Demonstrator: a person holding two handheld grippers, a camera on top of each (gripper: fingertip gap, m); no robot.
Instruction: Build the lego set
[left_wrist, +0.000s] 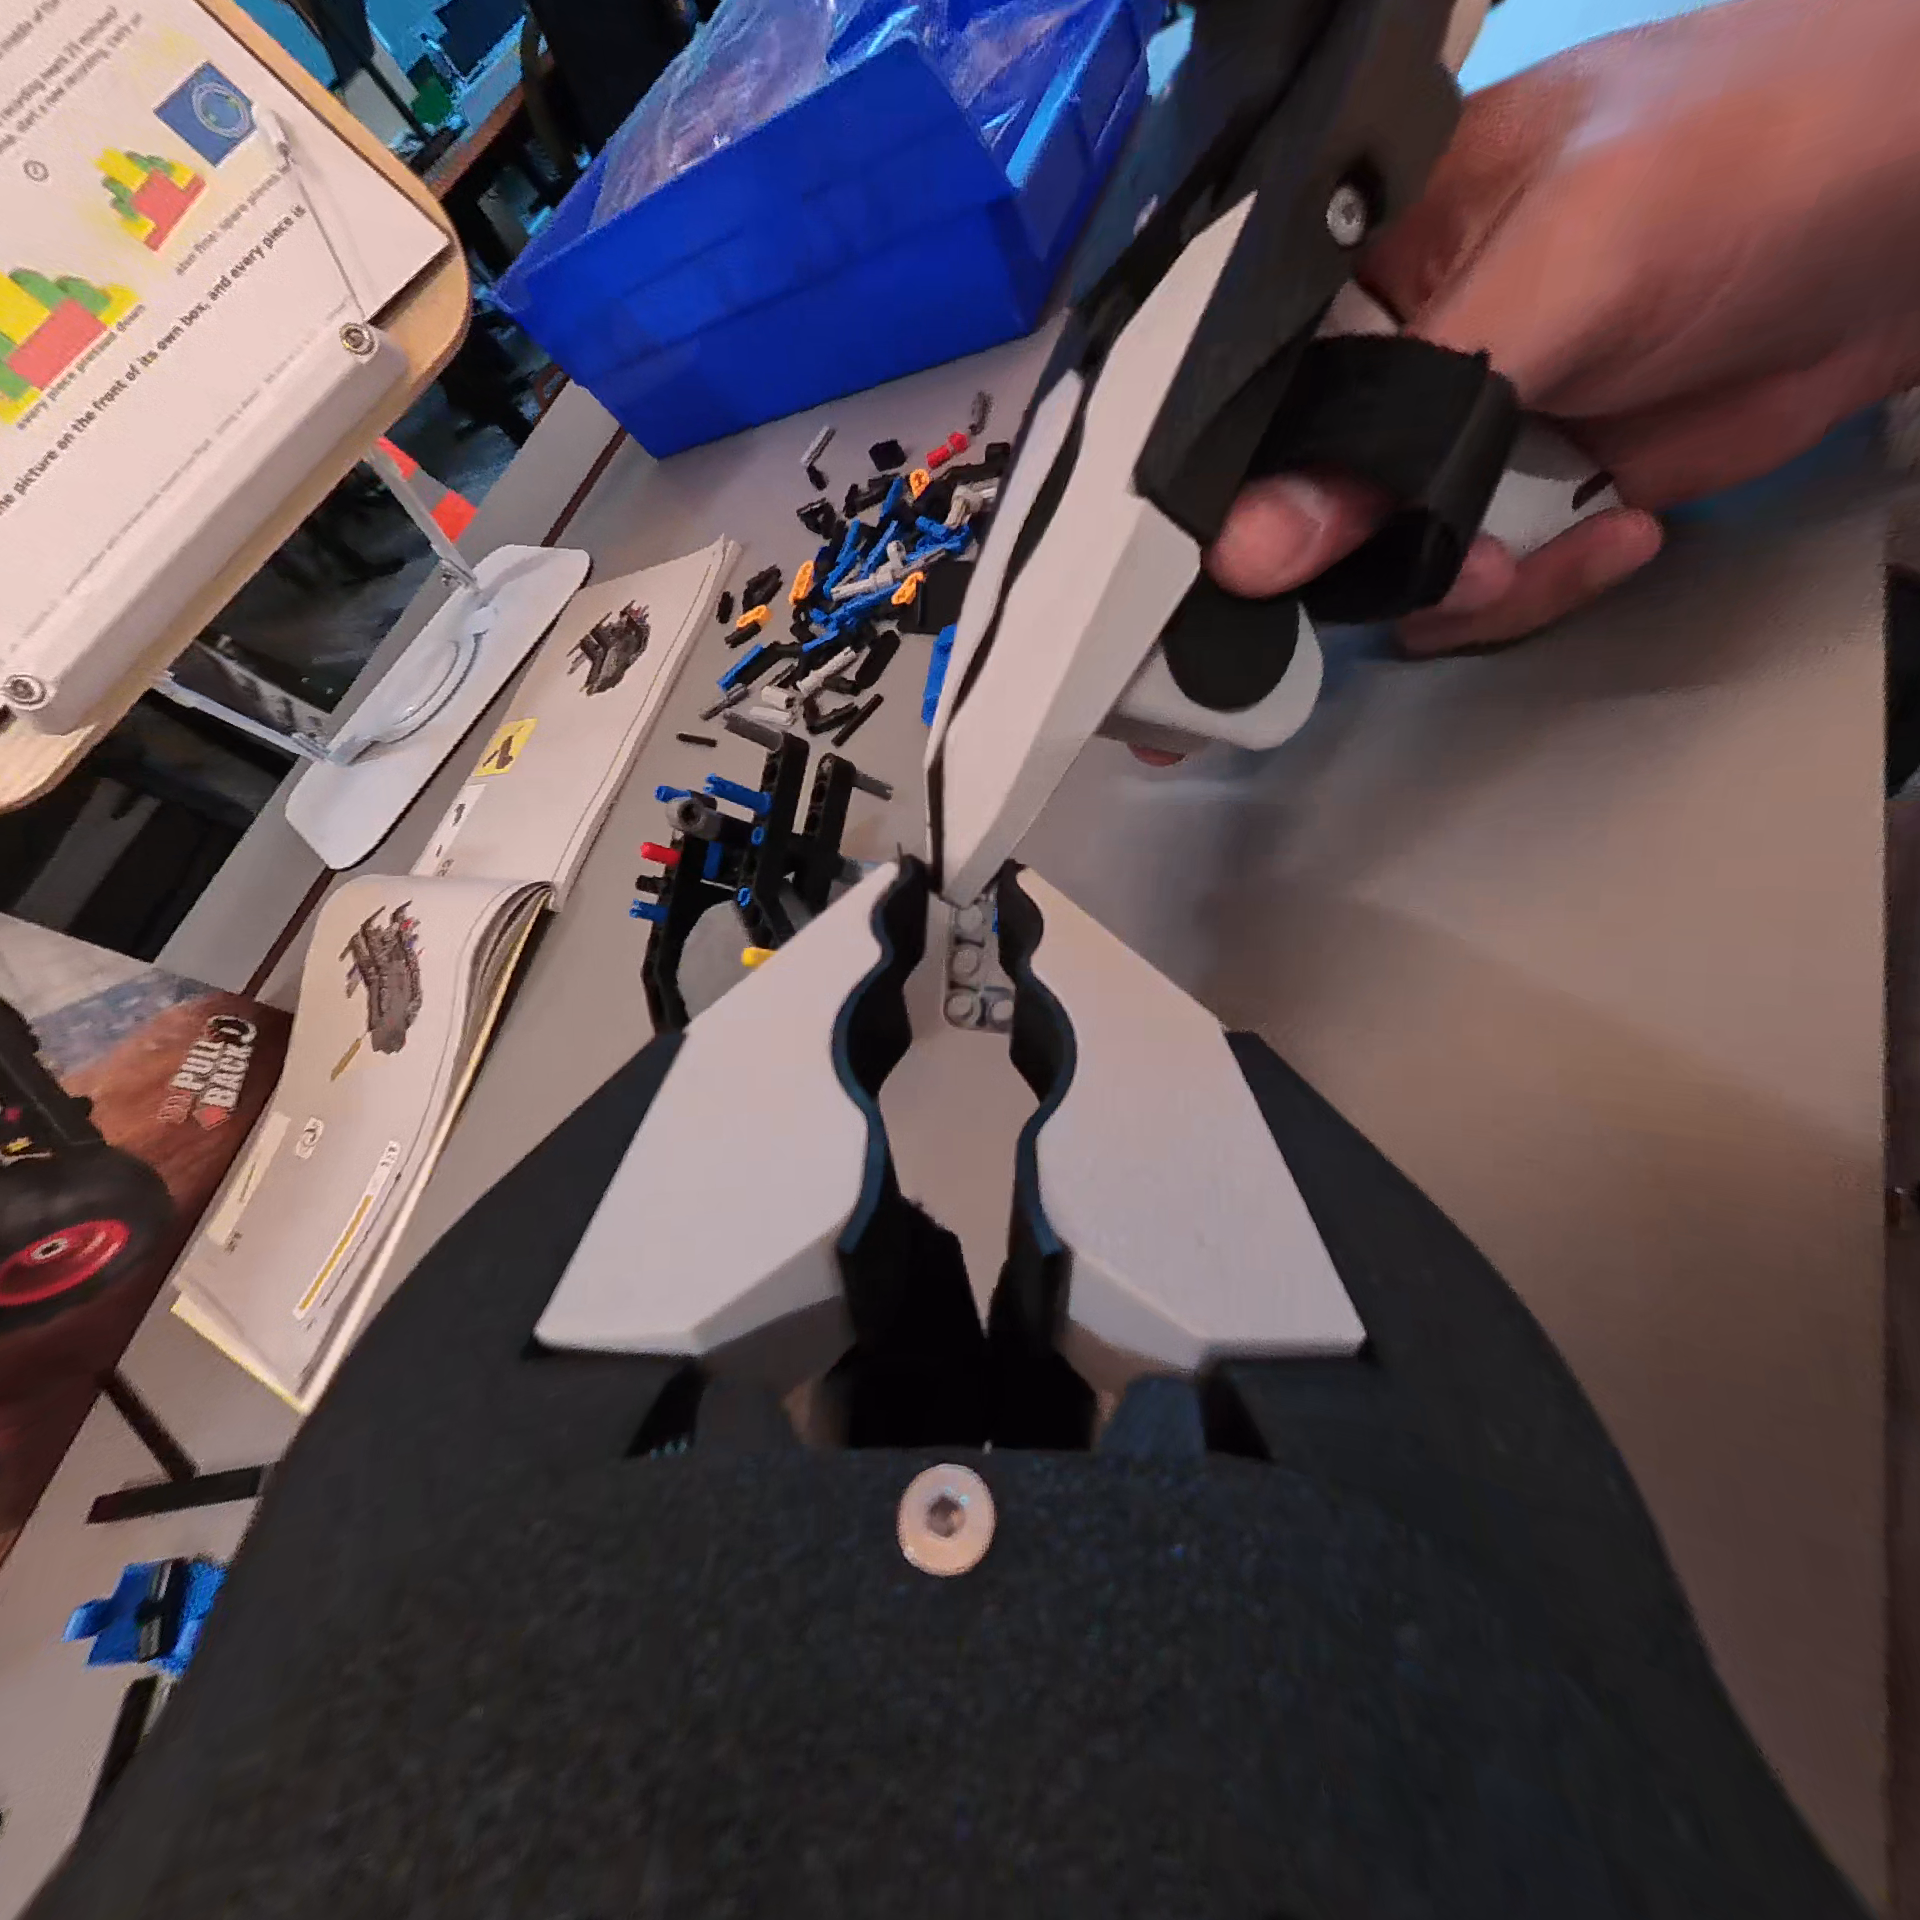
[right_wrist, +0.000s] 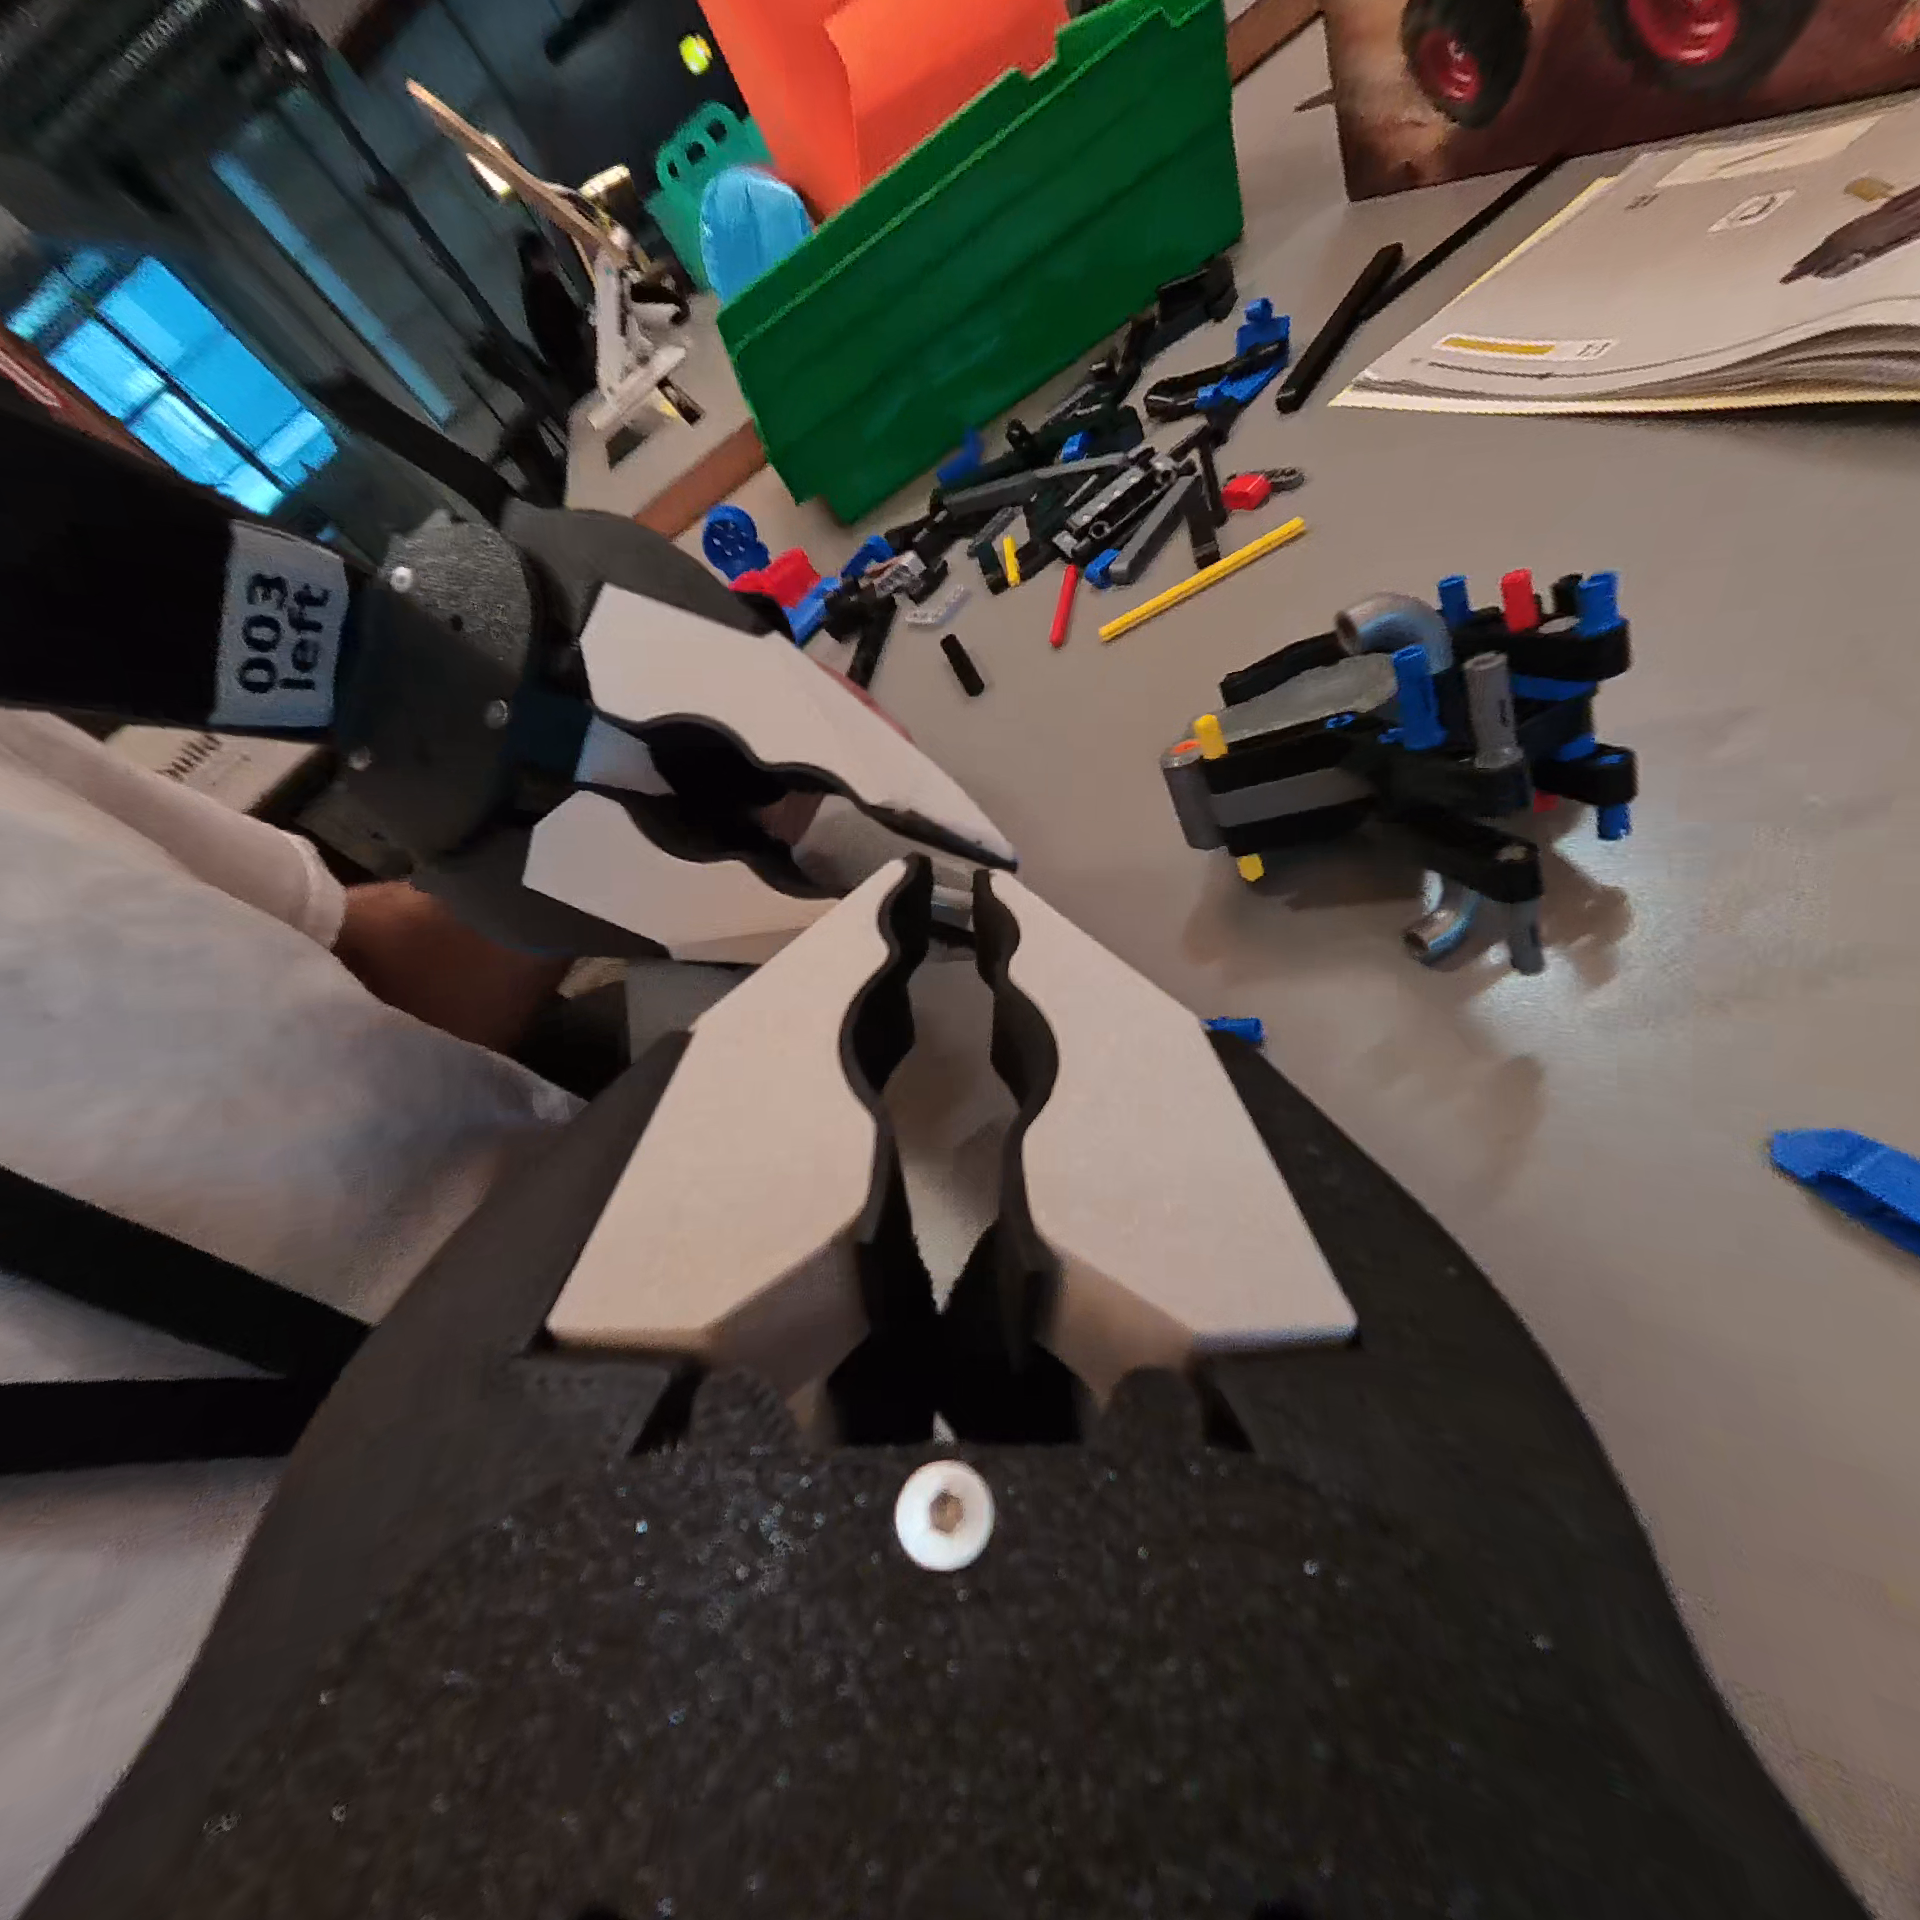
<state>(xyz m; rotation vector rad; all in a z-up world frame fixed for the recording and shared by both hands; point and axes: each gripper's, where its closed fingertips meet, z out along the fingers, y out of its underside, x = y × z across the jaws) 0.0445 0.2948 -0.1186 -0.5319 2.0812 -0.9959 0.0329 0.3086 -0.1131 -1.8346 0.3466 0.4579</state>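
My left gripper (left_wrist: 961, 873) is shut on a small grey studded lego piece (left_wrist: 977, 977), held above the table. My right gripper (right_wrist: 948, 875) is shut on the far end of the same grey piece (right_wrist: 951, 902). In the left wrist view the right gripper (left_wrist: 977, 868) comes down from the upper right, held by a hand (left_wrist: 1662, 312), tips meeting the piece. In the right wrist view the left gripper (right_wrist: 982, 850) comes in from the left. A part-built black, grey and blue assembly (left_wrist: 748, 883) (right_wrist: 1434, 748) rests on the table beyond.
Loose pieces (left_wrist: 852, 603) (right_wrist: 1091, 499) lie scattered. A blue bin (left_wrist: 810, 270) and a green bin (right_wrist: 987, 291) stand behind them. Open booklets (left_wrist: 416, 1039) (right_wrist: 1662, 312), the set's box (left_wrist: 104, 1195) and a sign on a stand (left_wrist: 156, 312) sit nearby. A blue piece (right_wrist: 1849, 1174) lies at right. Less than 4 cm separates the two grippers' tips.
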